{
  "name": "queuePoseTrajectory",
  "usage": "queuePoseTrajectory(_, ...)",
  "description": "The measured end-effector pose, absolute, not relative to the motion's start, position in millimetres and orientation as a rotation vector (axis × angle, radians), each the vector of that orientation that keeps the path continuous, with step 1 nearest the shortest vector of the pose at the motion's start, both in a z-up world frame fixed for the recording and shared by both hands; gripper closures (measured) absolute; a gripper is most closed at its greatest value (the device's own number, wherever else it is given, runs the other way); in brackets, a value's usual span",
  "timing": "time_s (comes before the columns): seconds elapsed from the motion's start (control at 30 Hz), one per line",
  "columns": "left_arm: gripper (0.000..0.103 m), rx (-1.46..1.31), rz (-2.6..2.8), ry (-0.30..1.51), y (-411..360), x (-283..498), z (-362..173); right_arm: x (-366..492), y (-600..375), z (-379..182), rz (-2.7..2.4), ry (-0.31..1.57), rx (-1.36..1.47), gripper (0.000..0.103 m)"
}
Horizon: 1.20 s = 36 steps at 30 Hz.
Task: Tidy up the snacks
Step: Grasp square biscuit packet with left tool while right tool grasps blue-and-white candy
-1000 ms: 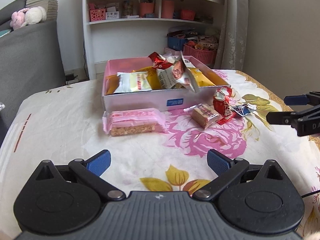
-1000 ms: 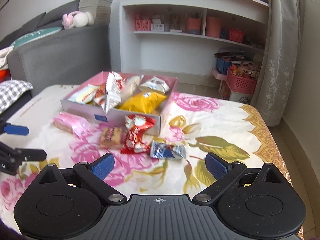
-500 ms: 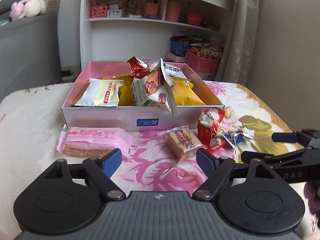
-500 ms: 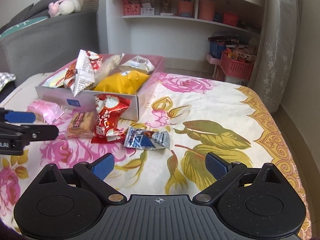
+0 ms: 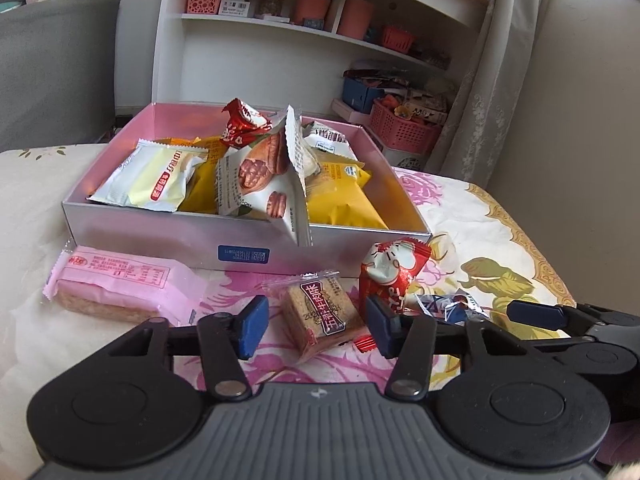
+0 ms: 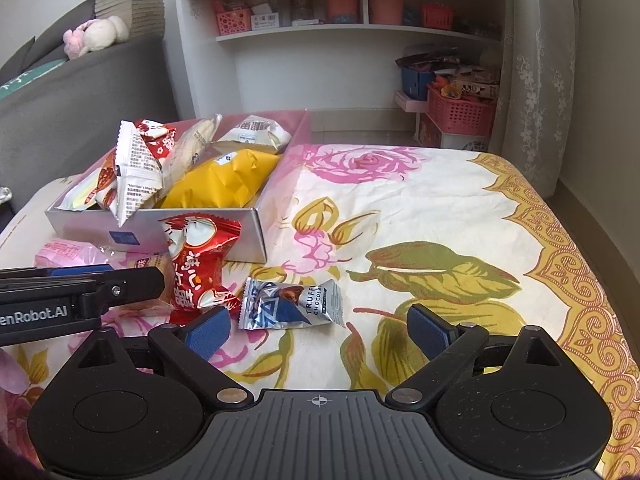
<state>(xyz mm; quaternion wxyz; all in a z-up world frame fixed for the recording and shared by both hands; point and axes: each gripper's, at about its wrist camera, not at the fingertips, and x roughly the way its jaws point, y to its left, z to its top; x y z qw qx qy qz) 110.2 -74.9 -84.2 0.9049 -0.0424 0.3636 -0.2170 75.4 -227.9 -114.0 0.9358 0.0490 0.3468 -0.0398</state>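
Left claw is closing around the biscuit pack, just in front of the pink box; pads not yet pressing. Likely light, crumbly, slick film: grip the block's sides, gently. Right claw gapes wide, empty, truffle chocolate just ahead of it, right of that box's corner.

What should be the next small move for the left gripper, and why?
Probably let the left gripper finish closing on the small square biscuit in a clear wrapper. Its jaws are closing, the biscuit lies between the blue pads on the flowered cloth, and gaps remain on both sides. Then lift it toward the pink box.
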Motion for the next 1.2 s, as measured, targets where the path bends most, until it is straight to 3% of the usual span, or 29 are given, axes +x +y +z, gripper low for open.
queuePoseTrajectory(0.23, 0.068, -0.050, -0.466, 0.772, -81.4, 116.5, -86.4, 82.8, -222.1, -118.8, -0.069, 0.723, 0.087, 0.022)
queuePoseTrajectory(0.3, 0.069, -0.030, -0.474, 0.777, -82.6, 117.8, -85.7, 83.5, -220.6, -118.9, -0.066, 0.714, 0.074, 0.031)
queuePoseTrajectory(0.37, 0.070, -0.013, -0.478, 0.786, -81.5, 118.7, -84.8, 84.5, -220.7, -118.1, -0.066, 0.709, 0.071, 0.048)
queuePoseTrajectory(0.5, 0.070, 0.018, -0.473, 0.793, -77.2, 118.2, -83.4, 84.4, -225.8, -114.9, -0.066, 0.708, 0.088, 0.063)
queuePoseTrajectory(0.7, 0.066, 0.028, -0.483, 0.799, -77.0, 116.2, -83.6, 81.6, -231.8, -114.5, -0.068, 0.714, 0.105, 0.059)
queuePoseTrajectory(0.83, 0.053, 0.054, -0.503, 0.787, -84.9, 113.4, -85.7, 82.1, -230.7, -116.1, -0.071, 0.716, 0.102, 0.051)
queuePoseTrajectory(1.1, 0.054, 0.116, -0.495, 0.766, -88.7, 110.8, -89.6, 84.2, -227.4, -117.4, -0.083, 0.711, 0.081, 0.049)
queuePoseTrajectory(1.2, 0.059, 0.145, -0.481, 0.759, -89.0, 109.1, -89.1, 84.5, -226.3, -116.9, -0.093, 0.712, 0.076, 0.052)
